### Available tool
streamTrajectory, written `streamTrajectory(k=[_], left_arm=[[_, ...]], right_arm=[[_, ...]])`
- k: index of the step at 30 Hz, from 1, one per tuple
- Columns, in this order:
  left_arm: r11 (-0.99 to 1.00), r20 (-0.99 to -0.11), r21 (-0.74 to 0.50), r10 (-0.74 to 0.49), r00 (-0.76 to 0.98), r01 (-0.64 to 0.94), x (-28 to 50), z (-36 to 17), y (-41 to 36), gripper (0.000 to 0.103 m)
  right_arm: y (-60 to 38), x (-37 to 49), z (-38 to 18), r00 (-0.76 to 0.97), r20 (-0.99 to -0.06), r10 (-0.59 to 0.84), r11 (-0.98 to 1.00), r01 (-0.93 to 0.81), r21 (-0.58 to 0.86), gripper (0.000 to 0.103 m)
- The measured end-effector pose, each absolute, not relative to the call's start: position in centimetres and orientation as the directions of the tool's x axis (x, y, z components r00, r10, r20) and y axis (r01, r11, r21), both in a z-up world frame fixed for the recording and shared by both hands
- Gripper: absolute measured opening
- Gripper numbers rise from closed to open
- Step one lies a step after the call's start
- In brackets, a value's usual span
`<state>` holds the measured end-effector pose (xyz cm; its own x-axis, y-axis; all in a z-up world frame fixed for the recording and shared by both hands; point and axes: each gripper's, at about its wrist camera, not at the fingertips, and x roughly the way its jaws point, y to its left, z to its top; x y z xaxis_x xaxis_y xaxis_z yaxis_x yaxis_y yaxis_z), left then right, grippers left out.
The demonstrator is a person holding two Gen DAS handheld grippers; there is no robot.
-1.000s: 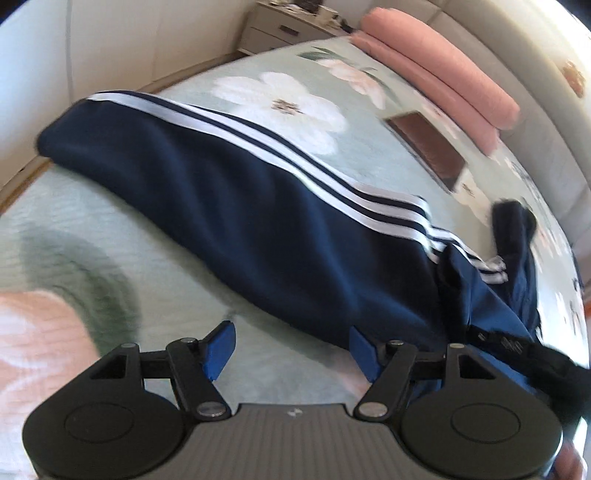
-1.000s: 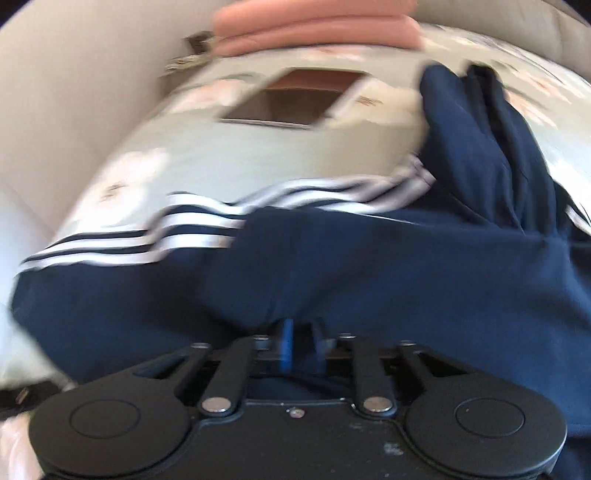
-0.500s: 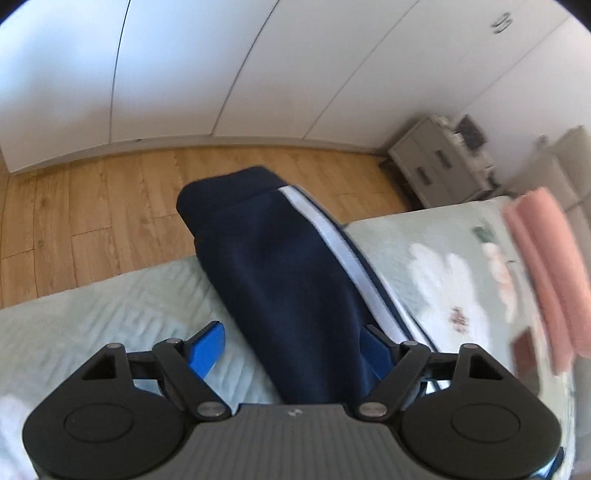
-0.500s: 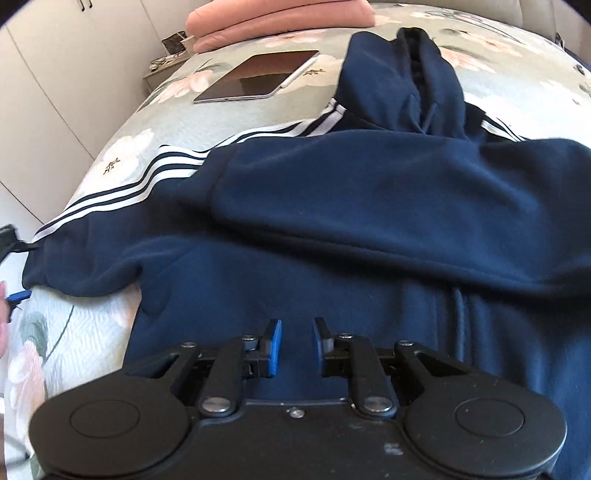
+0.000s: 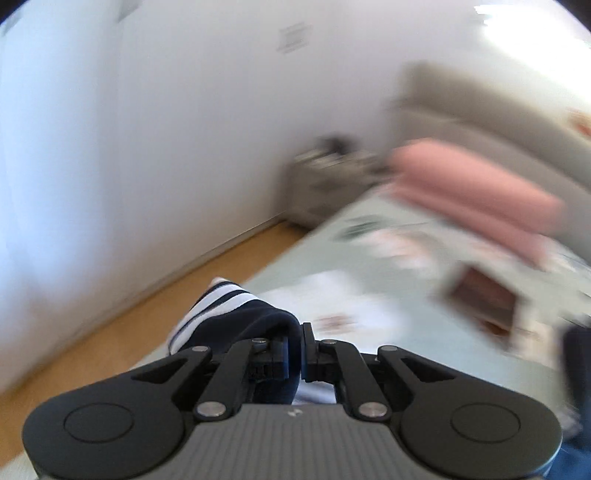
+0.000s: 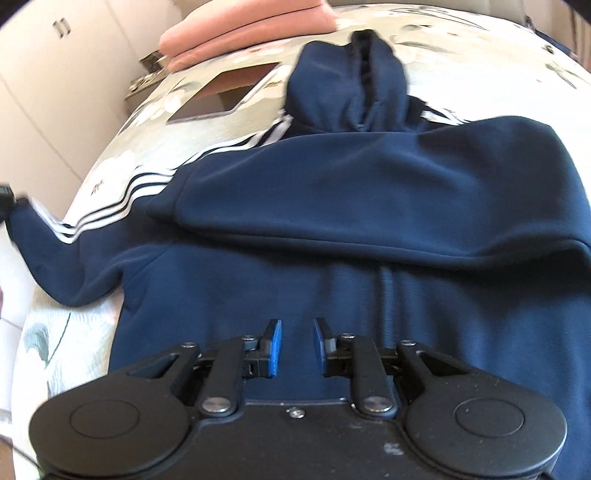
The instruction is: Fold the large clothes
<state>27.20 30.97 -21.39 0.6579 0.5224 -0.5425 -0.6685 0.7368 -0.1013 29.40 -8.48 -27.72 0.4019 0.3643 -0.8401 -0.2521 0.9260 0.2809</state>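
Note:
A navy hoodie [image 6: 369,229] with white sleeve stripes lies spread on the floral bed cover [image 6: 66,339]. One sleeve is folded across its chest, and the hood [image 6: 354,81] points to the far side. My right gripper [image 6: 297,345] is open and empty just above the hoodie's lower body. My left gripper [image 5: 295,354] is shut on the cuff end of the striped sleeve [image 5: 229,314], near the bed's edge. That sleeve stretches out at the left in the right wrist view [image 6: 74,236]. The left wrist view is blurred.
A tablet [image 6: 225,92] lies on the bed beyond the hoodie. Pink pillows [image 6: 251,26] are stacked at the head of the bed. A nightstand [image 5: 325,184] stands by the white wall, and wooden floor [image 5: 110,332] runs along the bed's left side.
My left gripper closed on the striped sleeve's cuff and swung its view toward the head of the bed. My right gripper opened wider and stays above the hoodie's body.

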Motion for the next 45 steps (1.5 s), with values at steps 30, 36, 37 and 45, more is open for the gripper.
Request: streamTrajectory(k=[30, 36, 37, 45], left_arm=[[0.999, -0.798, -0.029, -0.040, 0.601, 0.027, 24.8, -27.6, 2.1, 0.058], [0.991, -0.808, -0.037, 0.047, 0.587, -0.131, 23.2, -27.9, 6.2, 0.058], [0.989, -0.808, -0.038, 0.053, 0.587, -0.141, 22.9, -27.8, 6.5, 0.058], [0.986, -0.792, -0.029, 0.076, 0.605, -0.162, 23.4, -27.6, 7.2, 0.058]], right_arm=[[-8.6, 38.2, -24.9, 0.488, -0.729, 0.480, 0.823, -0.537, 0.183, 0.077], [-0.3, 38.6, -29.2, 0.505, -0.803, 0.316, 0.783, -0.617, -0.080, 0.078], [0.4, 38.7, -30.1, 0.506, -0.813, 0.288, 0.781, -0.615, -0.106, 0.077], [-5.1, 39.4, -27.2, 0.624, -0.734, 0.270, 0.905, -0.424, -0.028, 0.008]])
